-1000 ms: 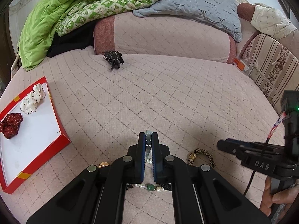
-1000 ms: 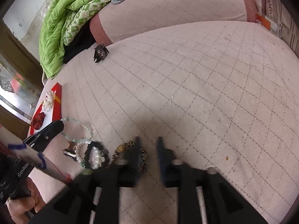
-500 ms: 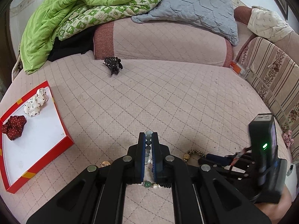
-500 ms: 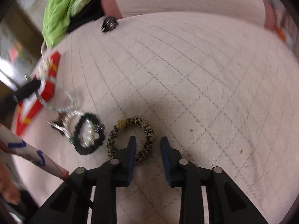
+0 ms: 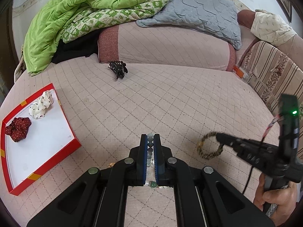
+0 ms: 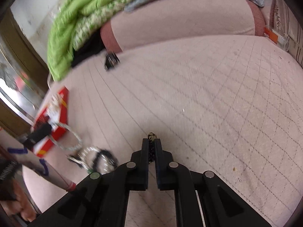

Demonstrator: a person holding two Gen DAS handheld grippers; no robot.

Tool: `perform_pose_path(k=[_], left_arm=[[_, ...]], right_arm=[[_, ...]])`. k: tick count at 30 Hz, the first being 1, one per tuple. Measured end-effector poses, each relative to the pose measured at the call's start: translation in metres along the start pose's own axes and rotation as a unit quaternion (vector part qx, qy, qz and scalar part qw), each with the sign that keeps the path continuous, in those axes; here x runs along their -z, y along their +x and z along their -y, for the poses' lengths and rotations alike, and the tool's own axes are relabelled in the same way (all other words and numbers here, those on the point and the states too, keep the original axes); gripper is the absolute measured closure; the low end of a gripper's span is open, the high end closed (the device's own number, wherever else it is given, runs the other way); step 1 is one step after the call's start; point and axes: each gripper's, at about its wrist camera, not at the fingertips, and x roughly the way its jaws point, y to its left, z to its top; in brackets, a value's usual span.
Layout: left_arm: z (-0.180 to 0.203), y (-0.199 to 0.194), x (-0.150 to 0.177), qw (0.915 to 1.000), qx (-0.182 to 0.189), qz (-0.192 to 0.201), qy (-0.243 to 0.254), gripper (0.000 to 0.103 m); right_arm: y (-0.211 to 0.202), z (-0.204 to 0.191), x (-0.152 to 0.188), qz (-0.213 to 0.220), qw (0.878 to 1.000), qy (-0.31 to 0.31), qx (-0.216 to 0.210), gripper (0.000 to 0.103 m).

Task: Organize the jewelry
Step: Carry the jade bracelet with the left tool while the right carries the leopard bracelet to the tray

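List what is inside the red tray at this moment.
In the red tray lie two fabric scrunchies: a white black-dotted scrunchie toward the far end and a dark red dotted scrunchie beside it. The rest shows bare white floor; no beads visible inside.

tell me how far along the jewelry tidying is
Done: two fabric scrunchies sit in the red tray. In hand: the left hand-held gripper is shut on a pale bead bracelet, and the right hand-held gripper is shut on a leopard-print bracelet. Left: a black-and-pearl bracelet and the black hair claw lie on the bed.
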Motion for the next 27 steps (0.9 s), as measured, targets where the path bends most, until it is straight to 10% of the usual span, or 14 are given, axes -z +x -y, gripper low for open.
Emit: perform_pose_path(k=[6, 27], left_arm=[[0.004, -0.003, -0.001, 1.0, -0.001, 0.002, 0.006, 0.097], [0.008, -0.004, -0.002, 0.9999, -0.002, 0.006, 0.01, 0.097]], right_arm=[[-0.024, -0.006, -0.006, 0.066, 0.997, 0.019, -0.044, 0.097], [-0.017, -0.027, -0.011, 0.065, 0.997, 0.007, -0.046, 0.097]])
